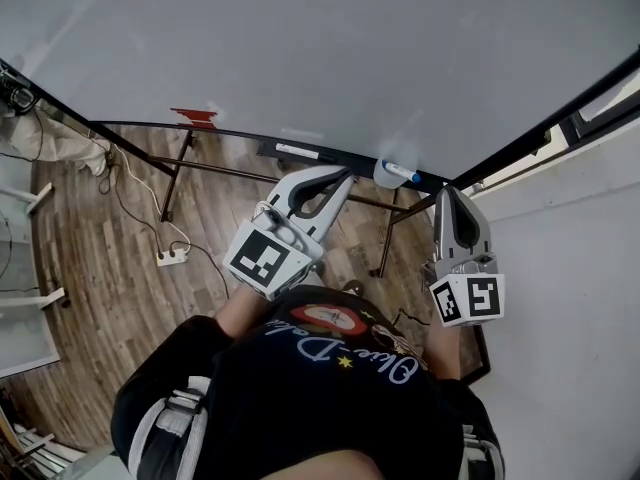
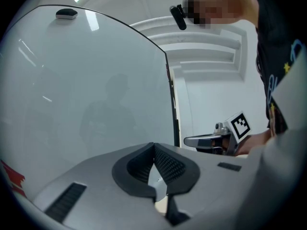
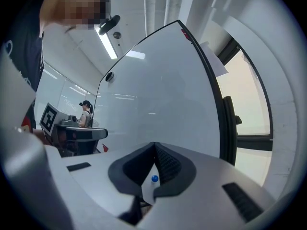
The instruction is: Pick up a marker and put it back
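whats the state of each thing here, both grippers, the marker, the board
whiteboard: upright, nothing written on it
marker: resting at the whiteboard's bottom edge, blue cap on, not held
left hand-held gripper: shut, holding nothing
right hand-held gripper: shut, holding nothing, beside the marker

marker (image 3: 154, 179) mostly behind hand-held gripper (image 3: 154, 145), whiteboard (image 1: 300, 48) cropped

Wood floor (image 1: 100, 268), white wall (image 1: 580, 248), ceiling light (image 3: 106, 42)

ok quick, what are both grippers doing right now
Left gripper: jaws shut, nothing held.
Right gripper: jaws shut, empty; the marker sits beyond them.
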### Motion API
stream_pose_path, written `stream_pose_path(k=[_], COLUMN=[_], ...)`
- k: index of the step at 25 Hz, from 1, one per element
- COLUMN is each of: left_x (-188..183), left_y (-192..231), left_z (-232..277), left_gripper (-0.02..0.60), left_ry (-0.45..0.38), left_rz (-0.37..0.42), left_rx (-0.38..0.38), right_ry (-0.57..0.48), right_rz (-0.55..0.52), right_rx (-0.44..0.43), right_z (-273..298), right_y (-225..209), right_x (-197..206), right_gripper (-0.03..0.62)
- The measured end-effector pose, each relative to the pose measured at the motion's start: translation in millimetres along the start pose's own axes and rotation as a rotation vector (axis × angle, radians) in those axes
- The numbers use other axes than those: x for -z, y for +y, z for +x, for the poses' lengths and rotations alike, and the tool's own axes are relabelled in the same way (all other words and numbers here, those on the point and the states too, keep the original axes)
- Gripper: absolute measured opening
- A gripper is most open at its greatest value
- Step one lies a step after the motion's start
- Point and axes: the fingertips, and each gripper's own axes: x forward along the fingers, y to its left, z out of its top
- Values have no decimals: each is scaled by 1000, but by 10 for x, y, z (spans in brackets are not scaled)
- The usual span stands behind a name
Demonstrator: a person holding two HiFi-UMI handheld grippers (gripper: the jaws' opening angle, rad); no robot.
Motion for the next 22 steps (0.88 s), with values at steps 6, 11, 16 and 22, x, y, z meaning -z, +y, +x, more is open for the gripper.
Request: stream_pose_path(k=[6, 11, 16, 22], left_x=[8, 3, 18, 9], left_y=[4, 6, 4, 10], left_z=[-8, 5, 23, 35], left_gripper=[3, 3, 3, 3], left_ry=[2, 2, 6, 5], left_rz=[3, 7, 6, 1], left_rx=[-2, -3, 0, -2], right_ry=[-5, 0, 5, 6], right_rz=[-2, 5, 10, 7], right_rx=[-6, -13, -15, -19], right_z=[5, 6, 4, 14], right_y=[19, 19, 11, 6], right_x=[-22, -16, 2, -7], right_gripper=[0, 0, 0, 0])
